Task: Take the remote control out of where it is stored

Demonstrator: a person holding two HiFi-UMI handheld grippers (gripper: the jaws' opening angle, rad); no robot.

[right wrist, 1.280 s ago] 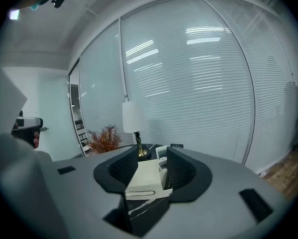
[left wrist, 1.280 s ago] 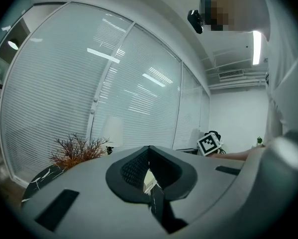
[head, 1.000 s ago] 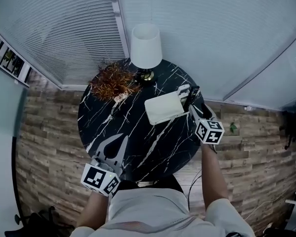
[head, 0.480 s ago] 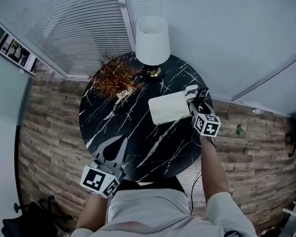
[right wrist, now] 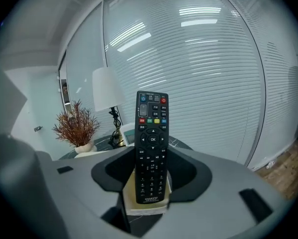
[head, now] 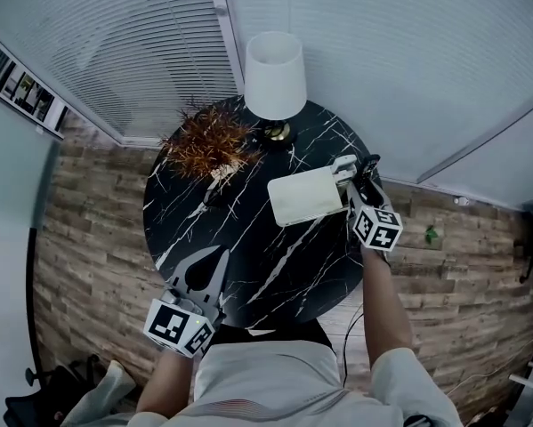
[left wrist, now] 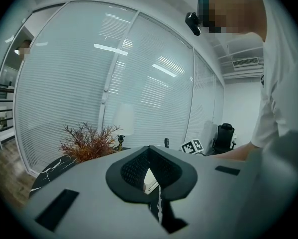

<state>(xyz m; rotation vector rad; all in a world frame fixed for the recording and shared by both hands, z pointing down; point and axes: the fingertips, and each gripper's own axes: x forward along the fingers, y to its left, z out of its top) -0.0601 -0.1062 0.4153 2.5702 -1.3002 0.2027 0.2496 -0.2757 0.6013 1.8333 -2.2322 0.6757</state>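
Glossy black marble-look table, matt black plastic remote control, rough wood-plank floor.

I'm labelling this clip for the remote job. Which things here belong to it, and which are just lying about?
Part of the job: remote, upright in its beige stand; right gripper, jaws just closing around the remote, not yet pressing.

Just there: lamp, dried plant, white box, left gripper, shut, at the table edge.

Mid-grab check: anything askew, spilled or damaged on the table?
Nothing stands out. The remote control stands upright in its beige holder, between the jaws of the right gripper, which have just been closing but are not yet on it. Lamp and dried plant stand upright; nothing is spilled on the table.
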